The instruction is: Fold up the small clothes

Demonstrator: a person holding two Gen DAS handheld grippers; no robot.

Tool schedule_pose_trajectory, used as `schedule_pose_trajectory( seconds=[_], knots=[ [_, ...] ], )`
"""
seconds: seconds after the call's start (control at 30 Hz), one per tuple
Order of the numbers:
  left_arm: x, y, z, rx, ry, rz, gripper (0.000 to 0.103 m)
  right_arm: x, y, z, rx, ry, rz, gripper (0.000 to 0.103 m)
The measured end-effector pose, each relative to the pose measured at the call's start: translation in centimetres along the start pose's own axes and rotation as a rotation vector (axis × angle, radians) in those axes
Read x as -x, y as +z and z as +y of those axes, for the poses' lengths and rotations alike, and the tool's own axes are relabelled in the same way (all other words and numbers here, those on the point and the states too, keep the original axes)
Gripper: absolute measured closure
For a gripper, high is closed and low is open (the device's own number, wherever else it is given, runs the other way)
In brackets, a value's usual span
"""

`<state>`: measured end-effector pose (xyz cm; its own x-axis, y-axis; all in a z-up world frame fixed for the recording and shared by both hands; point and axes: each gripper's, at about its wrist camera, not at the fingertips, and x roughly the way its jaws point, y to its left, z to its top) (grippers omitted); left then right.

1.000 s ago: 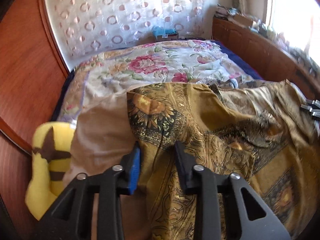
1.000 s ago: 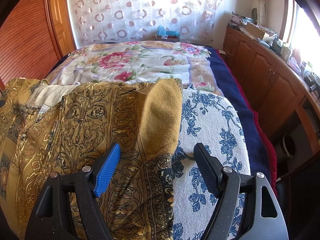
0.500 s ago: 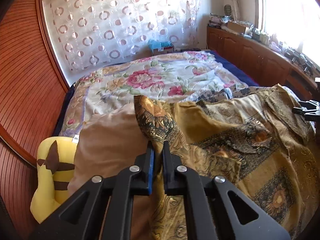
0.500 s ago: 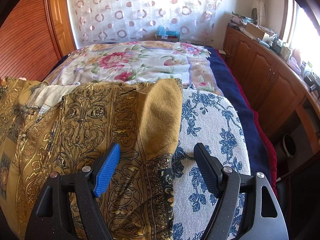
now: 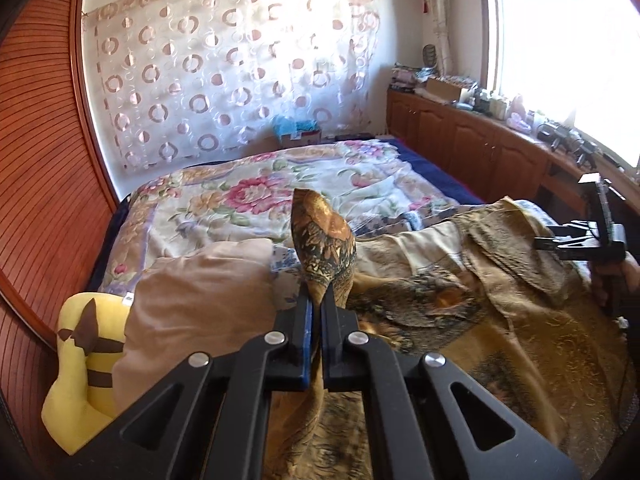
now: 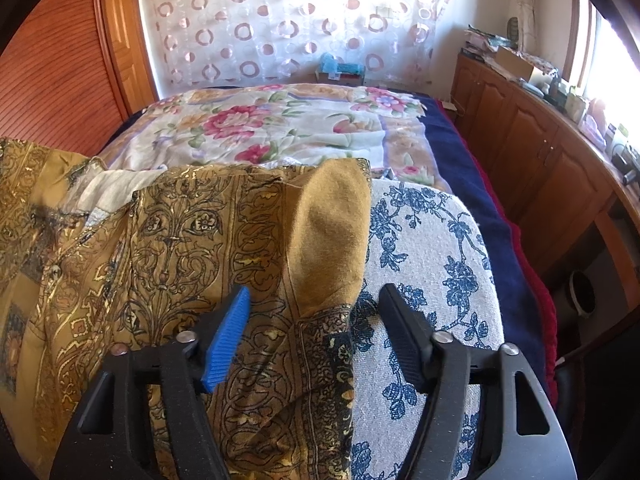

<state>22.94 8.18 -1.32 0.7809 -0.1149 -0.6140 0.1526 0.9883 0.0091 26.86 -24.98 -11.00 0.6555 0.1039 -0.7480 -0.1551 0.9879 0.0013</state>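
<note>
Left tongs pinch shirt sleeve, tip pointing up; right tongs closing, astride the fabric; pillow left.

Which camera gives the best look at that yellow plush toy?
The left wrist view: the yellow plush toy sits at lower left beside a tan pillow. The right wrist view doesn't show it at all.

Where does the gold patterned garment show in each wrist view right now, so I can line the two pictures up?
Left wrist view: the gold patterned garment fills the lower right; a pinched fold stands up at centre in the left gripper.
Right wrist view: it covers the left and centre, an edge lying between the right gripper's closing fingers.
Shared landmark: the floral bedspread beyond it.
</note>
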Motion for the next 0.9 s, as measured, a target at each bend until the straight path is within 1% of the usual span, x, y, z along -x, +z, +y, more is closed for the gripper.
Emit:
schedule_pose_trajectory(
  seconds=[0.03, 0.07, 0.1, 0.17, 0.2, 0.3, 0.37, 0.47, 0.57, 0.73, 0.9],
  knots=[
    [0.3, -0.1, -0.1, 0.003, -0.006, -0.006, 0.103, 0.0, 0.0, 0.1, 0.002, 0.008, -0.003, 0.053],
    [0.7, -0.3, -0.2, 0.007, -0.015, -0.011, 0.103, 0.2, -0.1, 0.2, 0.006, 0.016, -0.006, 0.06],
    [1.0, -0.5, -0.3, 0.009, -0.017, -0.018, 0.103, 0.3, -0.1, 0.4, 0.011, 0.028, -0.009, 0.073],
    [1.4, -0.8, -0.7, 0.014, -0.023, -0.027, 0.103, 0.5, -0.1, 0.6, 0.019, 0.028, -0.011, 0.094],
    [1.9, -1.0, -0.7, 0.017, -0.027, -0.031, 0.103, 0.7, -0.1, 0.6, 0.018, 0.041, -0.014, 0.099],
    [3.0, -1.5, -1.0, 0.025, -0.033, -0.047, 0.103, 1.5, -0.1, 0.7, 0.016, 0.053, -0.037, 0.101],
    [3.9, -1.8, -1.2, 0.029, -0.035, -0.061, 0.103, 2.7, -0.1, 0.9, 0.018, 0.06, -0.071, 0.101],
    [5.6, -2.4, -1.5, 0.037, -0.043, -0.09, 0.103, 5.1, -0.1, 1.1, 0.025, 0.067, -0.132, 0.101],
    [7.3, -3.2, -1.7, 0.048, -0.041, -0.114, 0.103, 8.2, -0.6, 1.7, 0.041, 0.081, -0.212, 0.101],
    [10.3, -5.4, -1.6, 0.071, -0.018, -0.146, 0.103, 12.5, -2.5, 1.8, 0.037, 0.083, -0.287, 0.101],
    [13.5, -9.0, -0.5, 0.125, 0.013, -0.166, 0.103, 16.2, -6.3, 1.5, 0.02, 0.077, -0.314, 0.101]
  ],
)
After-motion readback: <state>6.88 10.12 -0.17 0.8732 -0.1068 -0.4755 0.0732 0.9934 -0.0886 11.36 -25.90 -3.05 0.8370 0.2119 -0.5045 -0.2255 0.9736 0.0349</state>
